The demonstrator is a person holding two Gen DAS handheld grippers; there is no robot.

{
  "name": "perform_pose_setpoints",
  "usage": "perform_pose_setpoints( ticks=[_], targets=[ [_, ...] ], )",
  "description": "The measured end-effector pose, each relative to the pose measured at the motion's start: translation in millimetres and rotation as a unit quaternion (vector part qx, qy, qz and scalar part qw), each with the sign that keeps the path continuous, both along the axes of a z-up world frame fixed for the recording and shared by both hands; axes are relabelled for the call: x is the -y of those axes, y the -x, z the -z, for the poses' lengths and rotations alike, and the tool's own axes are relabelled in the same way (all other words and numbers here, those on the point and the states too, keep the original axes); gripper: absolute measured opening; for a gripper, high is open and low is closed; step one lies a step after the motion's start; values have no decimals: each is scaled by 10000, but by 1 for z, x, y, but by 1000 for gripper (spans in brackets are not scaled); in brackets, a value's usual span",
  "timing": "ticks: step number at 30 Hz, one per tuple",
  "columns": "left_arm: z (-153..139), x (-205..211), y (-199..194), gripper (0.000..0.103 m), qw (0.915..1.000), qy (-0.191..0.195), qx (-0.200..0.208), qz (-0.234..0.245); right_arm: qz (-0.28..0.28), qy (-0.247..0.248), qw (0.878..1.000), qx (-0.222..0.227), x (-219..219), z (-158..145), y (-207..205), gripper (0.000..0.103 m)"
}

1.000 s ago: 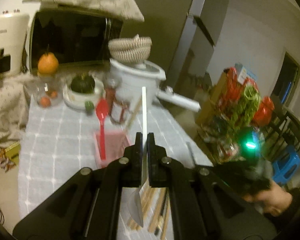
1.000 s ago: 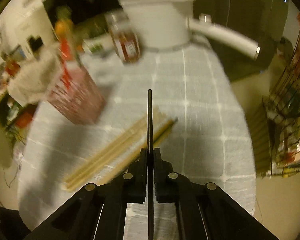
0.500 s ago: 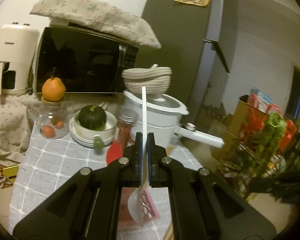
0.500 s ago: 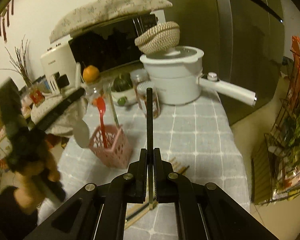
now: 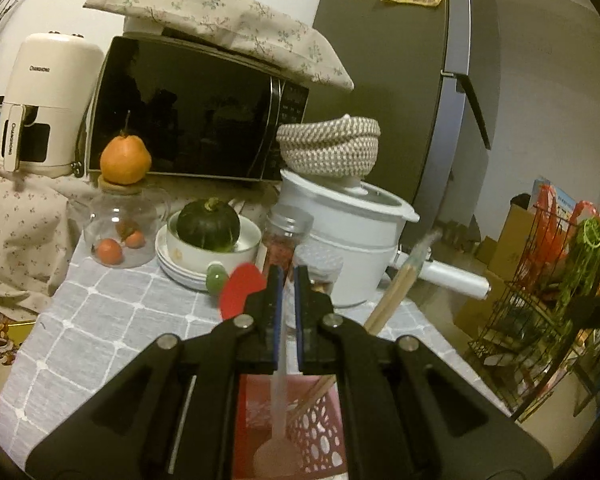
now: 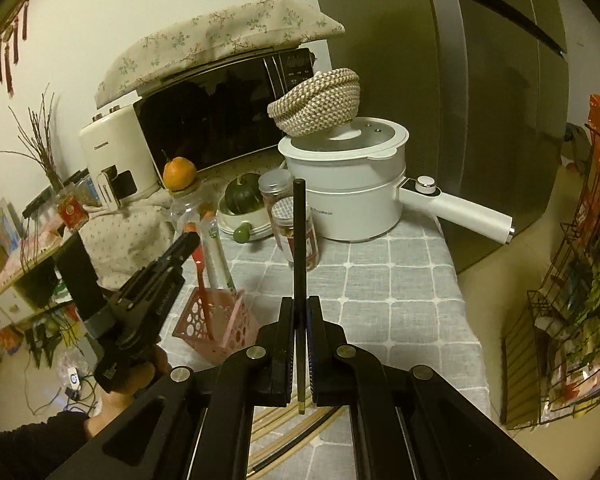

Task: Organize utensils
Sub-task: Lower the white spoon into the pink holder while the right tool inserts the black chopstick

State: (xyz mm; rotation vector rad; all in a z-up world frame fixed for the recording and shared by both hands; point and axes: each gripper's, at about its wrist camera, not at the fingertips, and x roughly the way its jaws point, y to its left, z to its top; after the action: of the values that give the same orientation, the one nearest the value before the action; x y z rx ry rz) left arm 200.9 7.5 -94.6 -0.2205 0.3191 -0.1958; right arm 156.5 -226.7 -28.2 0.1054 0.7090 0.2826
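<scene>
The left wrist view shows our left gripper (image 5: 286,276) squeezed shut on a pale see-through spoon (image 5: 278,408). The spoon hangs down with its round end inside the pink basket (image 5: 320,432), so we think we hold it this way to drop it in standing up. A red spoon (image 5: 242,290) already stands in the basket, and some wooden chopsticks (image 5: 396,296) lean out of it to the right. Behind them sit a bowl with a green squash (image 5: 209,224) and a white pot (image 5: 352,240). In the right wrist view, the left gripper (image 6: 188,240) is on the left, over the pink basket (image 6: 216,328). In the middle, our right gripper (image 6: 300,308) is shut tight on one black chopstick (image 6: 299,240), which points up so it can go in standing too. More chopsticks (image 6: 296,436) lie on the checked tablecloth (image 6: 400,300) under that gripper, waiting their turn.
</scene>
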Motion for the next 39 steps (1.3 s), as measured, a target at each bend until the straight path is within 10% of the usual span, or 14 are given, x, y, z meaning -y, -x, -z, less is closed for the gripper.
perform_pose_setpoints(
  ticks=[20, 29, 39],
  targets=[
    [-14, -28, 73, 57, 9841, -985, -1446, 310, -250, -209, 9982, 508, -29, -55, 7, 5],
    [-2, -51, 93, 63, 9569, -874, -2749, 340, -295, -599, 9950, 747, -53, -71, -9, 5],
    [-3, -56, 93, 63, 9536, -680, -2897, 463, -484, -296, 9969, 552, -104, -36, -39, 5]
  ],
)
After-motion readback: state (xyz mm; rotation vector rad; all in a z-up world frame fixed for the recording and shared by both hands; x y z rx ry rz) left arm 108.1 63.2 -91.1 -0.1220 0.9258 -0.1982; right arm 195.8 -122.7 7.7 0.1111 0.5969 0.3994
